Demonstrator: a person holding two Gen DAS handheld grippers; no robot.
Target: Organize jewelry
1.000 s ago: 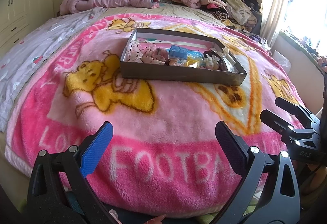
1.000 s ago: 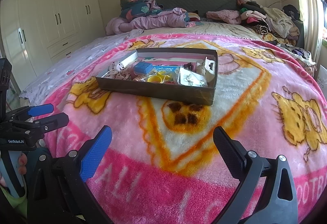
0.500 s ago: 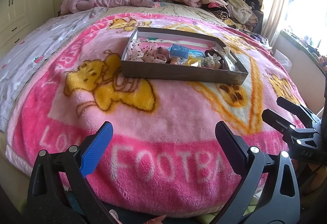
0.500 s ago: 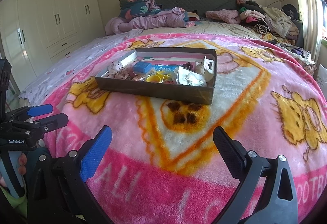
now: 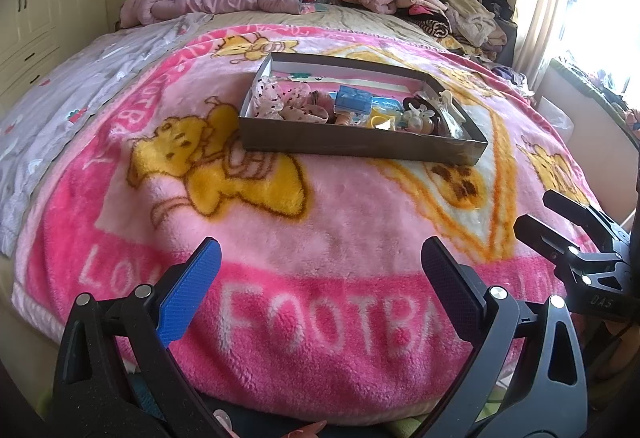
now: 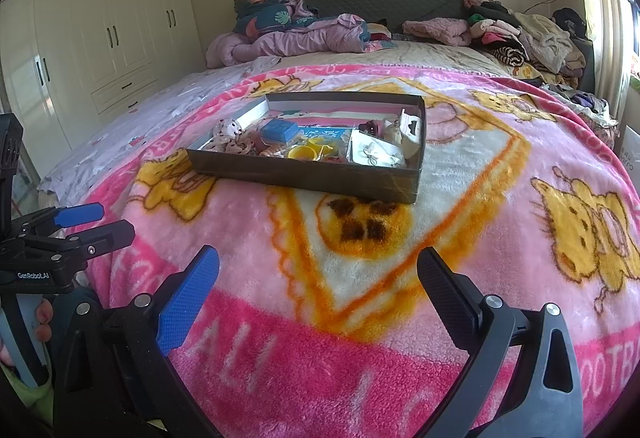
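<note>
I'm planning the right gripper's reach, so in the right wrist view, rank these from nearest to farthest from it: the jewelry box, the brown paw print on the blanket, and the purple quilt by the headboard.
From the right gripper:
1. Brown paw print, just ahead on the blanket.
2. Jewelry box, mid-bed, behind the print.
3. Purple quilt, bunched at the bed's far end, left of centre.

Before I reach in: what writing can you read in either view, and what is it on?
"FOOTBA", cut off: pink fleece blanket.
"LO", cut off: same blanket.
"GenRobot.AI": black left gripper.
"DAS": black right gripper.
Print inside the shallow grey cardboard box: too small to read.
</note>
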